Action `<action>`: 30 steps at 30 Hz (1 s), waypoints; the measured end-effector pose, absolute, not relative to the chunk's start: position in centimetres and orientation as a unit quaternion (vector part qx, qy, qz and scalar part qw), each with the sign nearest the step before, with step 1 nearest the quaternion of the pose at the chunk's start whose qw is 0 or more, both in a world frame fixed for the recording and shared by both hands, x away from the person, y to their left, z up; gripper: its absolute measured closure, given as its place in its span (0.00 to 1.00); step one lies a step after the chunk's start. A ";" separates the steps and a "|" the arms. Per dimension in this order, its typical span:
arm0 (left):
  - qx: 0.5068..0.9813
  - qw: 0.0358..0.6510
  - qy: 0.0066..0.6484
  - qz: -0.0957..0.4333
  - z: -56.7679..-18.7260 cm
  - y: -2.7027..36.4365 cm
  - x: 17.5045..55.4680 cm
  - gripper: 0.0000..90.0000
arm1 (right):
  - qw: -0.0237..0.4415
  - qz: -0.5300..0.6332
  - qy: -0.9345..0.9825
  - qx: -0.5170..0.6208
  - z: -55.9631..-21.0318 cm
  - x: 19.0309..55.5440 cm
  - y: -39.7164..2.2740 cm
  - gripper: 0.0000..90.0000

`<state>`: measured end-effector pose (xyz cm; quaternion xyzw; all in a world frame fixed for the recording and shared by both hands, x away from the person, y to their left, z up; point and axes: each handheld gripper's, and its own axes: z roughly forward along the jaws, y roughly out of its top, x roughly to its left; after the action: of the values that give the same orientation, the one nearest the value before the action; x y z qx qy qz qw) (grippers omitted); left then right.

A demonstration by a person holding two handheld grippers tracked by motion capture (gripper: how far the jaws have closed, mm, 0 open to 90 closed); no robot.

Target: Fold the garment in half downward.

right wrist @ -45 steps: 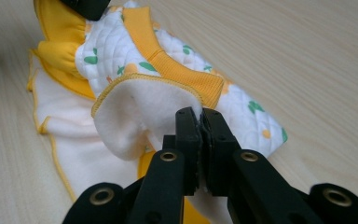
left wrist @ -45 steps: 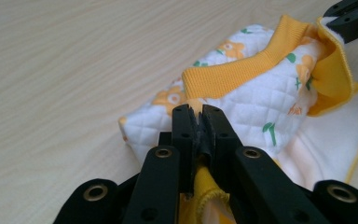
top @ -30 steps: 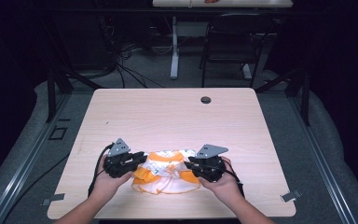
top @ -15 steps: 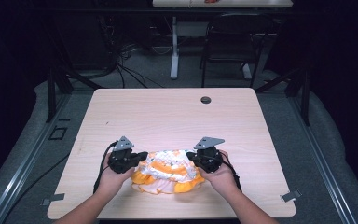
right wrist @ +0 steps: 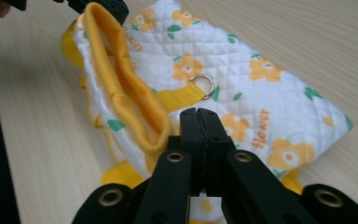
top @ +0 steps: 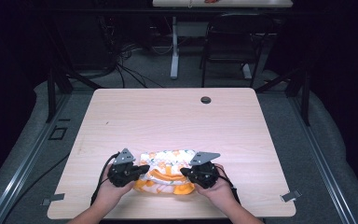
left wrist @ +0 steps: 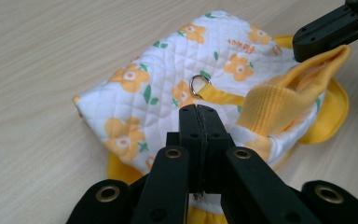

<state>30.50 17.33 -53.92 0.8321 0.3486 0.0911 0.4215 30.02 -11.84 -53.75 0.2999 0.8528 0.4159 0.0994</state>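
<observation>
One small quilted garment (top: pixel 168 170), white with orange flowers and green leaves and edged in yellow, is seen lying near the front edge of the wooden table (top: pixel 177 116), between the two grippers. A metal D-ring (right wrist: pixel 201 85) on a yellow strap is noted at the middle of its upper face; the word "flower" is printed in orange on the quilting. A ribbed yellow band (right wrist: pixel 126 88) forms an opening, which is lifted and stretched into a loop between the two grippers. Left gripper (top: pixel 142 169) is held at the garment's left end, its jaws pressed together with cloth pinched between them, as seen from the left gripper view, where the jaws (left wrist: pixel 199 122) stand closed over the yellow-edged fabric. Right gripper (top: pixel 185 171) is held at the garment's right end, its jaws likewise closed on the fabric beside the ribbed band, seen in the right gripper view (right wrist: pixel 200 125). Each gripper is held by a hand (top: pixel 109 193) entering from the bottom of the high view. A round dark grommet (top: pixel 206 100) is set in the table's far side. Beyond the table, a chair (top: pixel 230 44) and cables (top: pixel 121 60) on the floor are noted in dim light
</observation>
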 end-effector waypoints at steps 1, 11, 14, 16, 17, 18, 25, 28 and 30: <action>0.835 0.418 0.345 0.092 -54.1 17.4 30.3 1.00 | 0.099 0.416 0.854 0.297 -53.8 29.8 -11.9 1.00; 0.847 0.396 0.342 0.092 -56.0 17.5 29.2 1.00 | 0.079 0.404 0.863 0.293 -55.6 27.9 -11.9 1.00; 0.846 0.394 0.346 0.092 -56.5 17.5 29.1 1.00 | 0.078 0.399 0.865 0.295 -56.5 27.6 -11.8 1.00; 0.849 0.390 0.344 0.094 -56.9 17.5 29.1 1.00 | 0.080 0.397 0.866 0.294 -56.7 27.6 -11.7 1.00; 0.847 0.392 0.348 0.092 -57.0 17.5 29.1 1.00 | 0.079 0.395 0.866 0.295 -56.9 27.5 -11.7 1.00; 0.847 0.392 0.348 0.092 -57.0 17.5 29.1 1.00 | 0.079 0.395 0.866 0.295 -56.9 27.5 -11.7 1.00; 0.845 0.394 0.351 0.091 -57.4 17.9 29.3 1.00 | 0.075 0.395 0.865 0.299 -57.3 27.5 -11.9 1.00; 0.844 0.393 0.353 0.091 -57.5 18.0 29.5 1.00 | 0.072 0.400 0.862 0.304 -57.5 27.6 -11.9 1.00; 0.842 0.395 0.356 0.089 -57.6 18.0 29.6 1.00 | 0.071 0.398 0.864 0.302 -57.5 27.7 -12.0 1.00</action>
<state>29.59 18.01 -57.57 0.8423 0.3558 0.0894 0.3948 27.66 -11.95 -57.45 0.3018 0.8636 0.3976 0.0713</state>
